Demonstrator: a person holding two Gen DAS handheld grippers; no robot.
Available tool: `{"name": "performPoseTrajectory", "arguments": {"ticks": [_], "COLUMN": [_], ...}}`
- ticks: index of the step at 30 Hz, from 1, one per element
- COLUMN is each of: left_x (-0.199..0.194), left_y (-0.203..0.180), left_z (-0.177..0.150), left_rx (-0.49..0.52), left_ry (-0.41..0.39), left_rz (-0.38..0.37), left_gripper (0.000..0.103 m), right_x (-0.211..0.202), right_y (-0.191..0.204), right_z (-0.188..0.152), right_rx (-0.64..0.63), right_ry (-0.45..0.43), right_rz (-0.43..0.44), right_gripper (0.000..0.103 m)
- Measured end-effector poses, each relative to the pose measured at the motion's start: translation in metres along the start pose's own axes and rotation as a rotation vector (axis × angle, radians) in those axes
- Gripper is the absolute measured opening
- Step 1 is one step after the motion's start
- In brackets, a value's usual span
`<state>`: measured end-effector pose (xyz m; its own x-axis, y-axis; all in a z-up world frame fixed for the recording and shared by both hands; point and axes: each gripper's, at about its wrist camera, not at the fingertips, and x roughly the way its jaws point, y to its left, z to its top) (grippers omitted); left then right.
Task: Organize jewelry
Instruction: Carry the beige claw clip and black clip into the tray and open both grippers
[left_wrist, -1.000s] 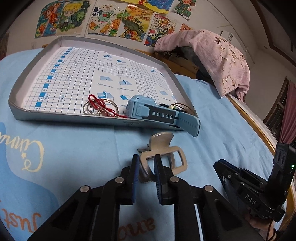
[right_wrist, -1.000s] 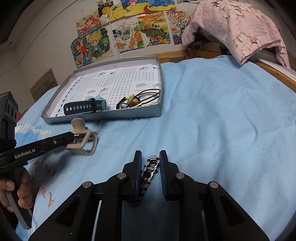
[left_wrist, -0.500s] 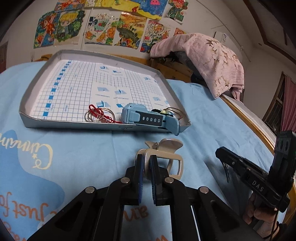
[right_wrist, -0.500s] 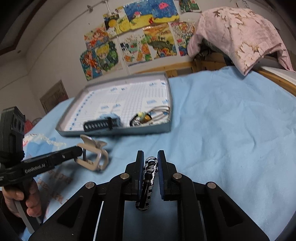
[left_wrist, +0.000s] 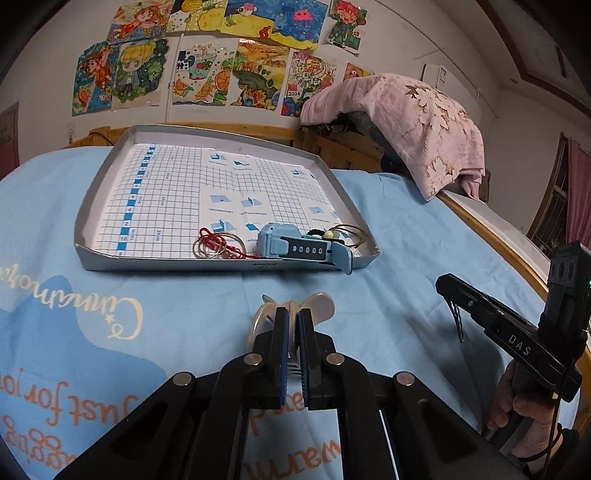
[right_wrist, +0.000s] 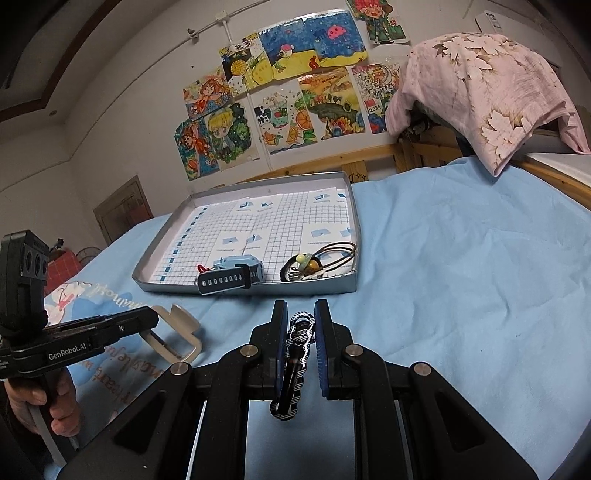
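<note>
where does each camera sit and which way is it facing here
Left wrist: on the left gripper, facing along its fingers over the blue bedsheet toward the tray; the beige hair claw is in its jaws, the right gripper and hand alongside.
Right wrist: on the right gripper, facing the tray; it grips a black-and-white clip, the left gripper alongside.
Shared: tray, blue watch, wall drawings.

bed (left_wrist: 406, 240): light blue sheet with printed lettering at the left | on it: tray (left_wrist: 110, 177), shallow, grey-rimmed, grid-paper lined, well back from the near edge | pink floral cloth (left_wrist: 417, 122) draped over something at the far right end
</note>
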<state>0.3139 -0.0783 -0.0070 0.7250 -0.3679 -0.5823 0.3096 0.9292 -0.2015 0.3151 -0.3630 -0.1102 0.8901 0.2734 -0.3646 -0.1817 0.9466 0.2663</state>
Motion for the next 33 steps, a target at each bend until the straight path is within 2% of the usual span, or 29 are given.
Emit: {"name": "performPoseTrajectory", "arguments": {"ticks": [6,10,15,19,23,33], "left_x": [-0.01,-0.011,-0.003,0.013,0.036,0.066], "left_y": [0.003,0.007,0.019,0.032,0.049,0.066], "left_z": [0.012,0.033,0.065,0.083,0.091,0.079], "left_rx": [0.0,-0.007,-0.016,-0.033,-0.046,-0.097], "left_ry": [-0.037,-0.067,-0.121,-0.139,-0.139,-0.11], "left_rz": [0.017,0.027,0.046,0.057,0.043,0.012], "left_gripper": [0.004,0.004,0.004,0.004,0.004,0.005], "right_x": [0.002,0.012,0.044,0.084,0.117,0.149], "right_y": [0.008,0.011,0.021,0.025,0.028,0.035], "right_z": [0.008,0.035,0.062,0.075,0.066,0.051], "right_rx": [-0.033,-0.033,-0.032,0.007,0.002,-0.029], "right_ry": [-0.02,-0.07,-0.084,-0.063,-0.001,0.106], "right_rz": [0.022,0.069,0.109,0.133,0.124,0.077], "right_gripper": [0.013,0.013,0.013,0.013,0.013,0.013]}}
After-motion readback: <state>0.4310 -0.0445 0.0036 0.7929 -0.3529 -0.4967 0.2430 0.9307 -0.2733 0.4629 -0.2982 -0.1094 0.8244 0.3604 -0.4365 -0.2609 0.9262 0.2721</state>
